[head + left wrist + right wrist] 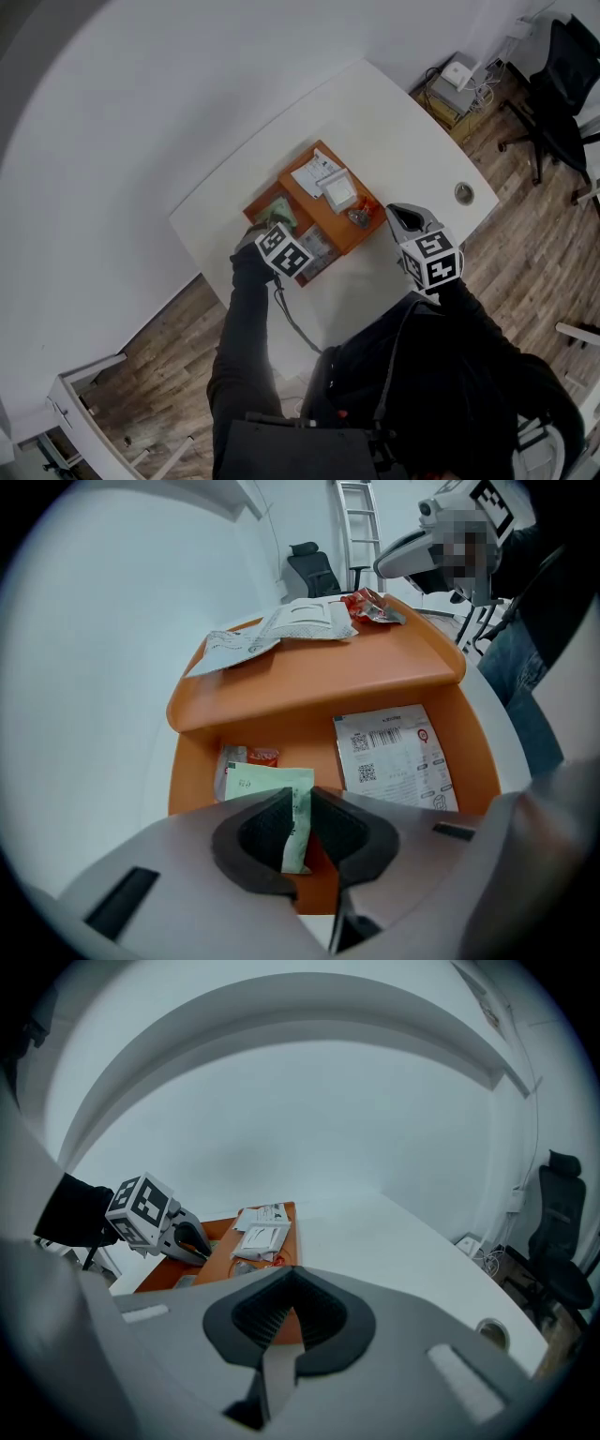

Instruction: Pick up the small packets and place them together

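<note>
Packets lie spread across both levels of the orange tray (309, 682), which sits on the white table (403, 122). At the bottom centre of the left gripper view we see the left gripper (302, 801), its jaws clamped on the pale green packet (272, 782) down in the tray's lower level. A red-and-silver packet (246, 758) peeks out just behind it at upper left, and a printed white sheet (394, 757) with barcodes lies to the right. The raised upper level stands between these and the white packets (305, 621) and red packet (370, 607) near the top of the frame. In the head view the right gripper (394, 212) hangs beside the tray's right edge, and its own view shows its jaws together with nothing between them. An office chair (317, 571) and a ladder (361, 522) stand in the background.
</note>
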### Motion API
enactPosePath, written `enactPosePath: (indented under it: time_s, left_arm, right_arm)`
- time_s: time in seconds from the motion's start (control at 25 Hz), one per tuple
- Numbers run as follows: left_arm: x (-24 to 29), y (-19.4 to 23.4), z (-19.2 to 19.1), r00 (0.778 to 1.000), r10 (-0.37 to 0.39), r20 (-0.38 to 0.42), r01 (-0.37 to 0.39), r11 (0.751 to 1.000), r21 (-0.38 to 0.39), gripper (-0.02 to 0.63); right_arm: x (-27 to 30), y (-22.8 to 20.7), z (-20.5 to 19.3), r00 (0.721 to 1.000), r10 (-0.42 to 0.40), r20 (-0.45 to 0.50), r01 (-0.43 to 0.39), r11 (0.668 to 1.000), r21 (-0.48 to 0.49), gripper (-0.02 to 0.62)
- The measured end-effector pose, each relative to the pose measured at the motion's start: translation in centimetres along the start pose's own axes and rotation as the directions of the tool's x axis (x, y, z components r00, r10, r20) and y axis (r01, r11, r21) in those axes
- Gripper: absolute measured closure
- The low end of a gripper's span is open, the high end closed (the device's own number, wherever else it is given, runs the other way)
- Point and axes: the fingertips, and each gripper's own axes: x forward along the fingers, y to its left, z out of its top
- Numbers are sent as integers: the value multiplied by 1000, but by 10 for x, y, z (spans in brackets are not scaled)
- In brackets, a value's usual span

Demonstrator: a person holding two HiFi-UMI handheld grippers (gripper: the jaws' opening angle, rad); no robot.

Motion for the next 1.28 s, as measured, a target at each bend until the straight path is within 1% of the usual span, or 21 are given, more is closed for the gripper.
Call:
enactPosePath:
  time_s: [0.16, 0.32, 0.44, 0.56, 0.76, 0.88, 0.96, 1.12, 1.2, 1.28]
  left_arm:
    - [-4, 3, 2, 999, 10, 36, -10, 1000, -14, 578]
    - [-7, 8, -4, 997, 50, 51, -48, 998, -33, 597]
    - [-20, 13, -5, 993, 83, 79, -78, 995, -70, 604]
    - [-40, 17, -3, 984, 137, 114, -124, 986, -109, 606]
    - [-67, 17, 3, 967, 194, 167, -166, 971, -169, 606]
    - [-83, 18, 2, 954, 234, 187, -193, 957, -215, 606]
    - [-96, 21, 2, 940, 270, 210, -216, 944, -249, 606]
    - [-129, 31, 10, 887, 364, 284, -269, 907, -323, 606]
    - [-143, 35, 19, 862, 403, 307, -301, 895, -328, 606]
    - [-155, 36, 33, 839, 428, 336, -327, 890, -318, 606]
  right_arm:
    - [-1, -1, 0, 1000, -4, 1, 4, 1000, 3, 594]
    - [-1, 0, 0, 1000, -2, 2, 2, 1000, 0, 594]
    - [-2, 1, 0, 1000, 0, 5, 0, 1000, -1, 594]
    - [-4, 2, 1, 1000, 1, 9, -1, 1000, -2, 594]
    - [-6, 4, 3, 1000, 8, 17, -8, 1000, -5, 594]
    - [-7, 5, 2, 1000, 12, 18, -11, 1000, -5, 594]
    - [-9, 6, 2, 1000, 12, 20, -12, 1000, -6, 594]
    - [-11, 4, 2, 1000, 10, 26, -10, 1000, -2, 594]
    - [-11, 3, 3, 1000, 7, 30, -7, 1000, 1, 594]
    - [-12, 2, 3, 999, 7, 32, -7, 1000, 1, 594]
